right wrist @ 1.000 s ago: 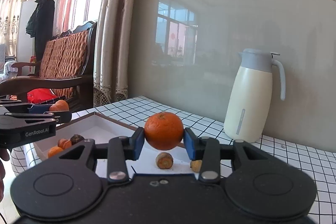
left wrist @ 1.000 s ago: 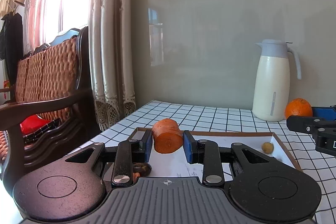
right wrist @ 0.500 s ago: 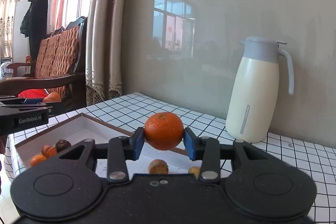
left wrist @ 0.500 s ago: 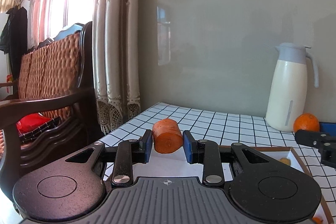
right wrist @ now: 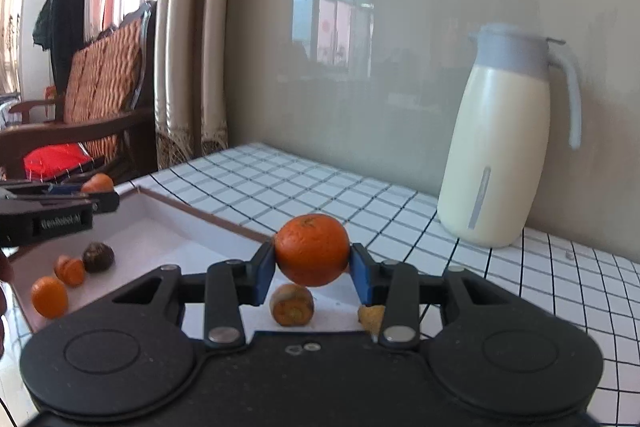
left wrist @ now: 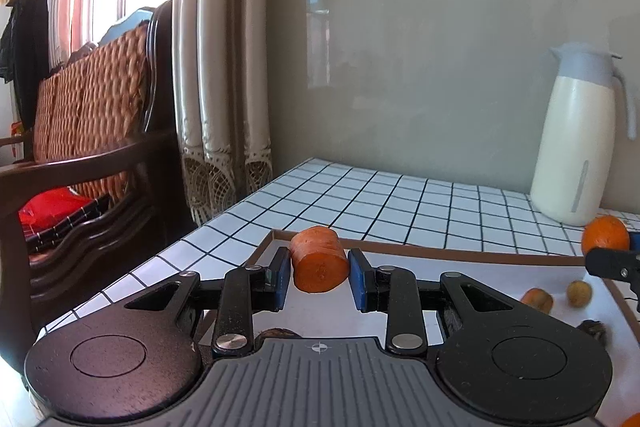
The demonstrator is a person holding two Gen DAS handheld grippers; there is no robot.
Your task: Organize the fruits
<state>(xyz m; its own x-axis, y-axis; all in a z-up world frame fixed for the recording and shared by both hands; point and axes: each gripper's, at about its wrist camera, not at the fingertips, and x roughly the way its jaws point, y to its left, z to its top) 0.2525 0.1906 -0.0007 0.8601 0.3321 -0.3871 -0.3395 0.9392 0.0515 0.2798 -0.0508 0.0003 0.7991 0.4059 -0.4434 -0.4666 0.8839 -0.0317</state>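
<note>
My left gripper (left wrist: 319,277) is shut on a carrot chunk (left wrist: 319,259) and holds it above the white tray (left wrist: 460,253) near its far left corner. My right gripper (right wrist: 312,265) is shut on an orange (right wrist: 312,249) and holds it above the tray's (right wrist: 160,205) right end. The orange also shows at the right edge of the left wrist view (left wrist: 605,235). The left gripper with its carrot chunk (right wrist: 97,183) shows at the left of the right wrist view.
Small pieces lie in the tray: a carrot end (right wrist: 292,305), a dark round fruit (right wrist: 98,257), small orange pieces (right wrist: 50,297), a yellowish piece (left wrist: 579,293). A cream thermos jug (right wrist: 502,147) stands by the wall. A wooden chair (left wrist: 88,147) stands left of the checked table.
Both grippers have moved over the tray with their loads still held. The left one dropped slightly, so more of the tray shows. The right one has shifted a little to the left.
</note>
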